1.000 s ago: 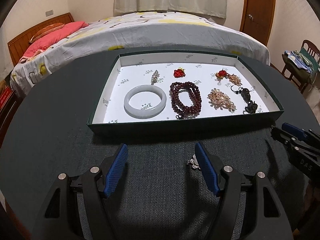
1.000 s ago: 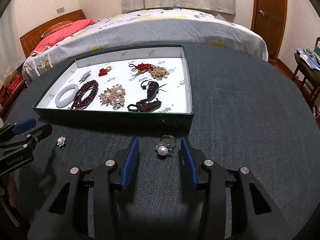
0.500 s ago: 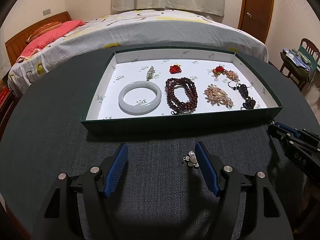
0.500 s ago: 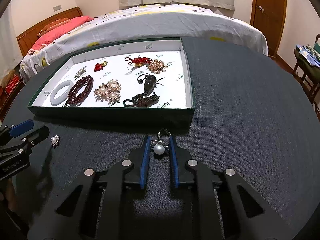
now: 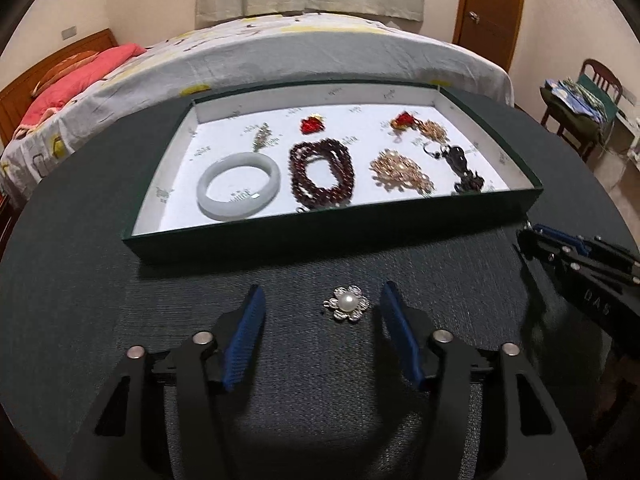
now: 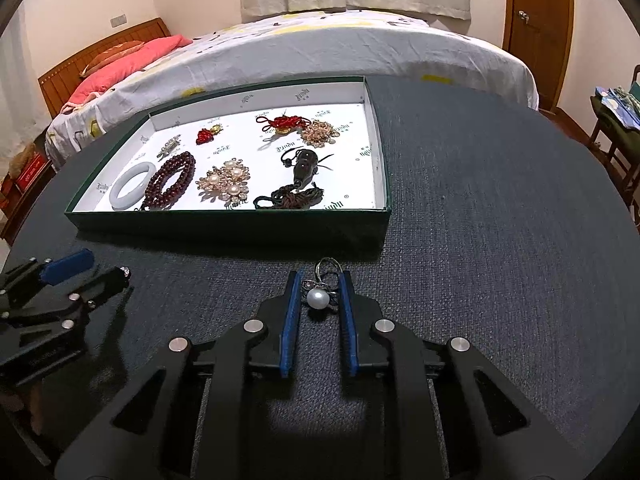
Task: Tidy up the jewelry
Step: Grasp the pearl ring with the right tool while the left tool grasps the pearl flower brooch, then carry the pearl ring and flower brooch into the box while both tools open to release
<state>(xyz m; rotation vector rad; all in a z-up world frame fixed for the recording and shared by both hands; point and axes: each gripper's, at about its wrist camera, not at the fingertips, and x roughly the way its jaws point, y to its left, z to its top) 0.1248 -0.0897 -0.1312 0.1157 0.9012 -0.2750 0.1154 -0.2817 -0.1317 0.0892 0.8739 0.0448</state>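
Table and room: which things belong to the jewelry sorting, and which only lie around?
Job: pearl ring in the right gripper; pearl flower brooch between the left gripper's closing jaws; green tray.

Lying about: bed, pink pillow, chair.

A round table (image 6: pixel 500 208) covered in dark woven cloth carries everything. A shallow green tray (image 6: pixel 224 222) lies on it toward the far side. Just in front of the tray's right corner lies a pearl ring (image 6: pixel 320 296); in front of the tray's near wall lies a pearl flower brooch (image 5: pixel 347 303).
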